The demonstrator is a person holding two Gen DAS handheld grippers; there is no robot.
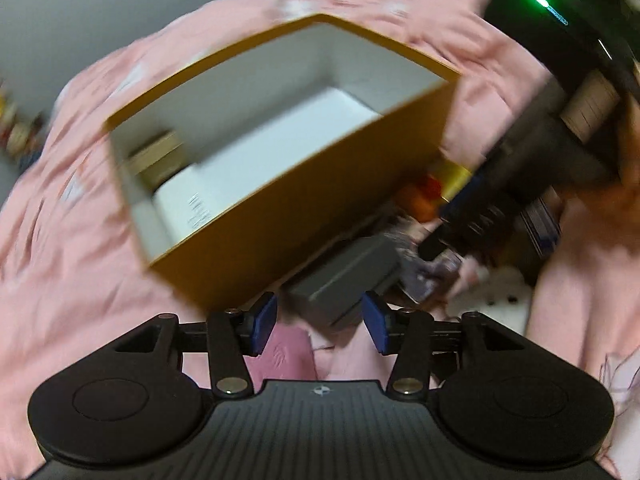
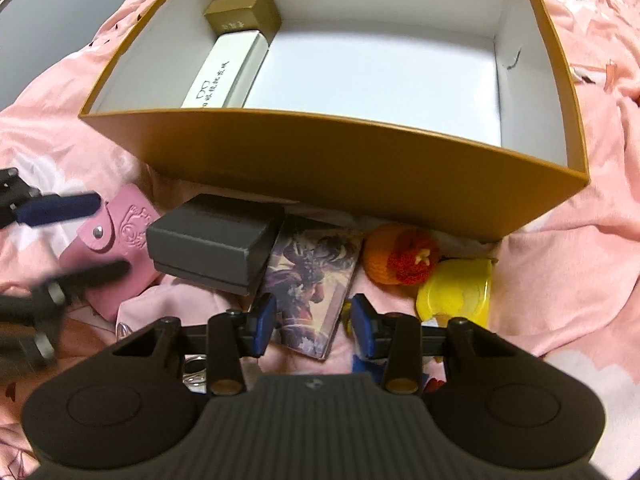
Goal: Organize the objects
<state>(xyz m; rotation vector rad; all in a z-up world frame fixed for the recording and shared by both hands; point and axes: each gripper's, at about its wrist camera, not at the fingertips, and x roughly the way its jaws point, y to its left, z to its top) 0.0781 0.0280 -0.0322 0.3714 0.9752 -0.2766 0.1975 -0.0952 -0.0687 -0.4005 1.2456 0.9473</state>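
Sorting small items into the gold box (image 2: pixel 332 152) on the bed.
Left tongs (image 1: pixel 320 320) and right tongs (image 2: pixel 316 322) both parted, empty, hovering over the loose pile to pick next.

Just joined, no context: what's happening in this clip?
A person with two handheld grippers is packing small items from a pink bedspread into an open orange box. A gold box and a white box already lie inside. The left gripper is open and empty near the grey box. The right gripper hangs open over an illustrated card pack.
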